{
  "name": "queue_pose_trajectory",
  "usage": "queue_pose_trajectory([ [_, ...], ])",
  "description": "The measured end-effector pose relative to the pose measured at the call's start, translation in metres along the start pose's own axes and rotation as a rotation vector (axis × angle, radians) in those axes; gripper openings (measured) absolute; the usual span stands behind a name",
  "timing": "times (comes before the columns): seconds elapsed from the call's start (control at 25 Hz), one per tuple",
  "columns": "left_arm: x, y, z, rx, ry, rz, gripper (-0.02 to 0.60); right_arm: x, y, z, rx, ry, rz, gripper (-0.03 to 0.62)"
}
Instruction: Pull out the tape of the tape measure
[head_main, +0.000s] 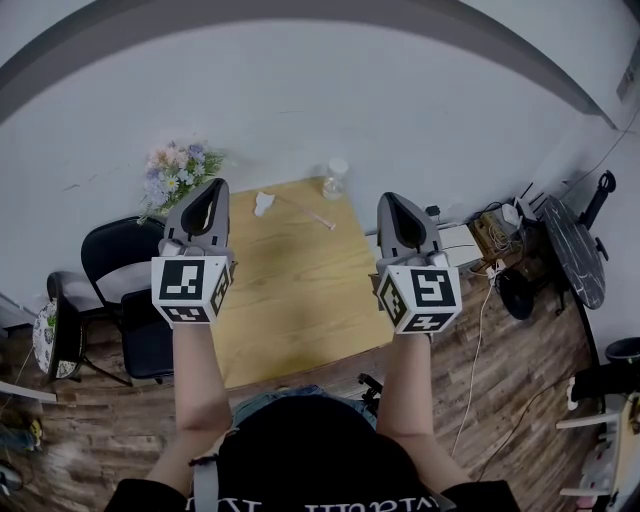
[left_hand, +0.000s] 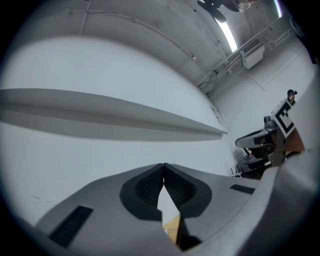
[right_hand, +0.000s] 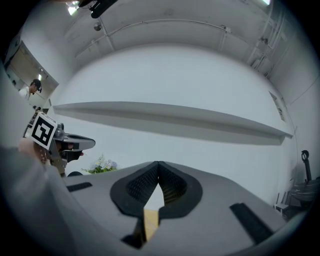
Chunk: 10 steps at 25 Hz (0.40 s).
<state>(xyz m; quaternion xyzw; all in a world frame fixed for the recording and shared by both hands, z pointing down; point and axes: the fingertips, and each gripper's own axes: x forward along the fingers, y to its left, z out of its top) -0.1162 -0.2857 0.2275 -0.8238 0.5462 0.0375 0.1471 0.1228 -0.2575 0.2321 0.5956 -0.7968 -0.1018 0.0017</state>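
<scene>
- Tape measure (head_main: 263, 203): I take it for the small white thing at the far end of the table (head_main: 300, 310), thin strip (head_main: 312, 214) running right.
- Left tongs (head_main: 214, 188) nearer than right tongs (head_main: 392, 203); both pressed together, empty, raised short of it.

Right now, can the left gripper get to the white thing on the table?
Probably yes: the left gripper is empty, with bare table between it and the white thing. It is shut and aimed at the wall, so it must tip down and open.
</scene>
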Motion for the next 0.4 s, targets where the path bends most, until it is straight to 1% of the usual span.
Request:
queue_pose_trajectory([
  [0.12, -0.0007, -0.0001, 0.0012, -0.007, -0.005, -0.003, 0.014, -0.0016, -0.0008, 0.0007, -0.005, 0.0, -0.004, 0.015],
  [0.4, -0.0012, -0.0051, 0.0022, 0.007, -0.005, -0.015, 0.014, -0.0058, -0.0023, 0.0009, -0.015, 0.0, -0.011, 0.015],
])
